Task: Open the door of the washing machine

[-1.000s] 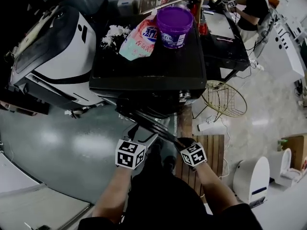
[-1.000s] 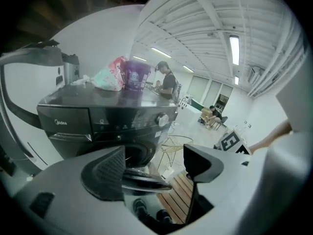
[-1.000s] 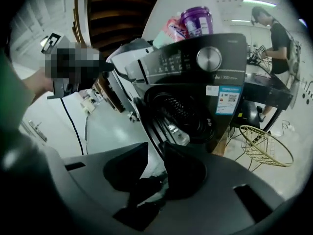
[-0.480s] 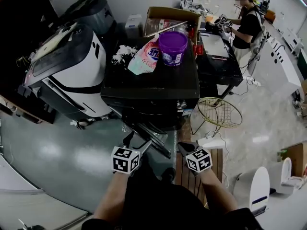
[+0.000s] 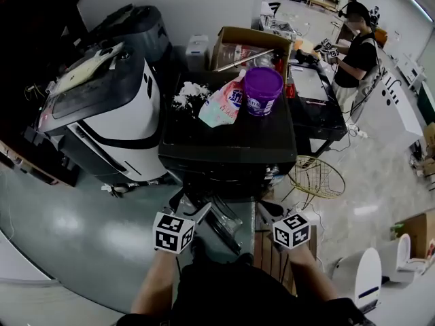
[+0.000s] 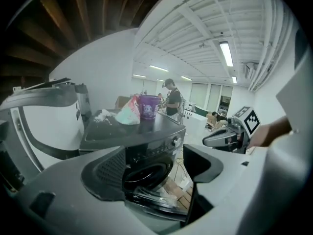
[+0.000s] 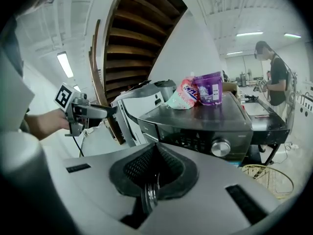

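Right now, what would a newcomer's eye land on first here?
The black washer in the middle of the head view, its door swung open at the front. On its top, a purple tub stands beside a pink bag. A big white machine sits at the washer's left.
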Demonstrator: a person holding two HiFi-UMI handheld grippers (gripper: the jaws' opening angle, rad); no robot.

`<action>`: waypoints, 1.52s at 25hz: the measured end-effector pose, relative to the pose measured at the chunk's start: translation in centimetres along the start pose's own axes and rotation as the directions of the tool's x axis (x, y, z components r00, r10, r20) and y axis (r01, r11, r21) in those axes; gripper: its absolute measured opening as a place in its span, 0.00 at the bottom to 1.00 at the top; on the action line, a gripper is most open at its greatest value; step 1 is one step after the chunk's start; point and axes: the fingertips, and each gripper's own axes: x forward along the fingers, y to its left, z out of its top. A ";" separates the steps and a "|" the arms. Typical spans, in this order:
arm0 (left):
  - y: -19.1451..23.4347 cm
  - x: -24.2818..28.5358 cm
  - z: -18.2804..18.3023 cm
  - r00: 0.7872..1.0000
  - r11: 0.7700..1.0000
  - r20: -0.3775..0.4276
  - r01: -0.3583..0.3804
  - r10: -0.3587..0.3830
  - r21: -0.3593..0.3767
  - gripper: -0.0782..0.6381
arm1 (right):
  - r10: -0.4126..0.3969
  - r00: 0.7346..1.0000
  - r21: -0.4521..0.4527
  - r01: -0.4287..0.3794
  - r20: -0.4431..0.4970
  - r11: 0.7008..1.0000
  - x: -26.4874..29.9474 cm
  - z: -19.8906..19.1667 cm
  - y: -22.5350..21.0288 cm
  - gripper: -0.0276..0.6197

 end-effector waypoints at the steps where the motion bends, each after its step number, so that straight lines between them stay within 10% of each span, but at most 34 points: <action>1: 1.0 -0.2 0.7 1.000 1.000 0.012 0.001 -0.001 0.008 0.65 | 0.004 1.000 -0.011 -0.004 0.012 1.000 0.8 1.3 0.6 0.07; 17: 12.3 -0.7 7.3 0.991 0.995 0.104 0.076 -0.083 0.066 0.63 | -0.034 0.979 -0.104 0.056 0.202 0.993 6.0 14.8 5.2 0.07; 38: 7.7 0.4 10.5 0.987 0.996 0.158 0.031 -0.043 0.078 0.61 | -0.024 0.954 -0.127 0.065 0.300 0.990 1.3 16.6 0.5 0.07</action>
